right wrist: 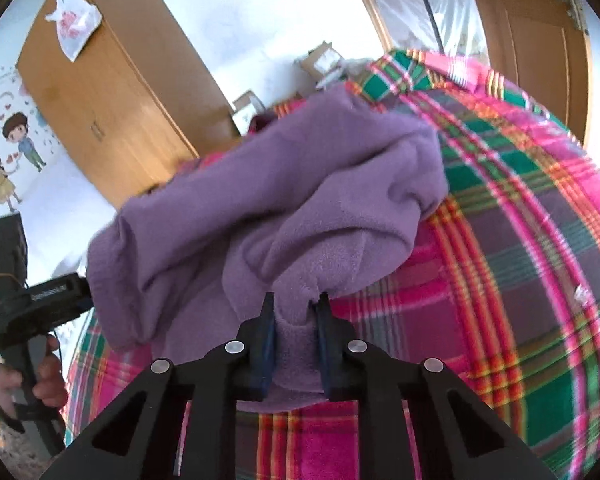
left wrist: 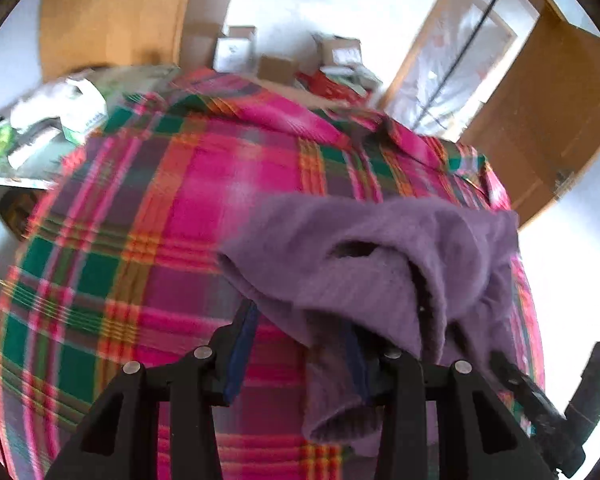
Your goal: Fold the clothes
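A purple fleece garment (right wrist: 300,184) lies bunched on a pink, green and orange plaid blanket (right wrist: 520,240). My right gripper (right wrist: 296,304) is shut on a gathered fold of it, with fabric squeezed between the blue pads (right wrist: 266,344). In the left wrist view the same purple garment (left wrist: 380,256) hangs crumpled in front of my left gripper (left wrist: 300,328). Its jaws stand wide apart. The cloth drapes over the right finger and hides its tip, and the plaid blanket (left wrist: 160,220) shows in the gap beside the left finger (left wrist: 240,344).
A wooden wardrobe (right wrist: 112,104) stands behind the bed, and a wooden door (left wrist: 540,120) is at the right. Cardboard boxes (left wrist: 340,52) and bags (left wrist: 60,108) crowd the bed's far edge. A hand (right wrist: 40,380) holds the left gripper's handle.
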### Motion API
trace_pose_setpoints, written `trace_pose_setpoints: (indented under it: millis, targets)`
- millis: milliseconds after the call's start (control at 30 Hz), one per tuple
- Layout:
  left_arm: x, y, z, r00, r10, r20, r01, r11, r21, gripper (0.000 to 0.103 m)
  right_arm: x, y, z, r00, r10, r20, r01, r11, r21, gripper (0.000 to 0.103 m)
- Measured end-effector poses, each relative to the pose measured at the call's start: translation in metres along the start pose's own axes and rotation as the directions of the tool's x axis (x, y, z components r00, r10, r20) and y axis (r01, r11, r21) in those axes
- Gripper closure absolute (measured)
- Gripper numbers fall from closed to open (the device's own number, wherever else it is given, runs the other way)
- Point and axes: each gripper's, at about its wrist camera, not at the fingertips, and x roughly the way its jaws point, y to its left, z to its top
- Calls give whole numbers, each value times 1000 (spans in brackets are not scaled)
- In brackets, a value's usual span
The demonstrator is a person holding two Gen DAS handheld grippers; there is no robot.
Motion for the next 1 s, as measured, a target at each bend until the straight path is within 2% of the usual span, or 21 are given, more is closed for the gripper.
trace_pose_setpoints:
  millis: [200,333,533,633,1000]
  targets:
    - [4,7,0,1000,10,-19,-10,1000,-25,60,-18,-11,21,996,-41,73,42,999,-21,87]
    - [-2,-1,-7,997,-53,-51,52,998,-19,60,-23,-16,21,995,-63,79,65,998,-22,87]
    - [-28,-22,-21,982,-178,-63,180,984,12,60,-29,-22,21,992,-95,86,97,995,-23,87]
    - [-30,-35,-27,977,-188,-98,192,981,39,60,-21,-25,21,993,-91,72,93,996,-19,87]
    - [-28,-59,-52,979,-172,-105,184,976,118,59,-13,-38,14,998,-56,39,55,998,30,86]
